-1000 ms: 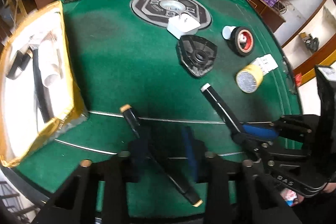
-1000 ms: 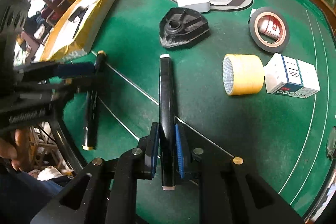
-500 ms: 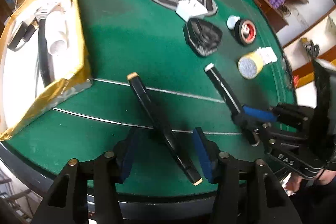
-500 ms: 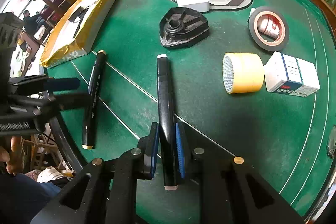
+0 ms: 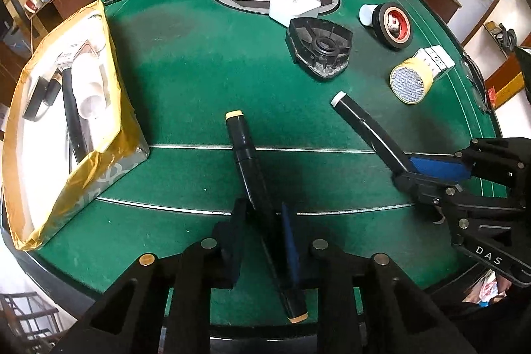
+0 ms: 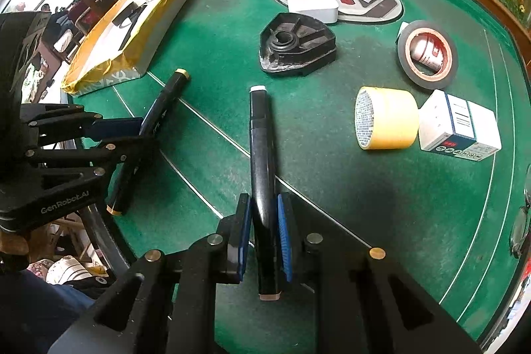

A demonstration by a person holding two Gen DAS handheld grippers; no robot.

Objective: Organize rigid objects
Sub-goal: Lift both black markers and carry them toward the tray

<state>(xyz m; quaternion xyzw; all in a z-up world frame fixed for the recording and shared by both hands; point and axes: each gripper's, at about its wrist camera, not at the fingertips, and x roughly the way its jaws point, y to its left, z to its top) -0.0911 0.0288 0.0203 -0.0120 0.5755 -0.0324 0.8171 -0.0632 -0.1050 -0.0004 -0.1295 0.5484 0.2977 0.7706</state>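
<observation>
left wrist view: the left claw [image 5: 262, 238], low centre, is closing on a glossy black tan-capped marker [image 5: 252, 175] slanting across the green felt bench [image 5: 186, 82]. right wrist view: the right claw [image 6: 262, 231] is clamped on a smooth white-capped marker [image 6: 260, 135], bottom centre.

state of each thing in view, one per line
left gripper: jaws closing around the tan-capped marker
right gripper: shut on the white-capped marker
yellow tape roll: on its side
black tape roll: lying flat
gold-edged box: open, items inside
</observation>
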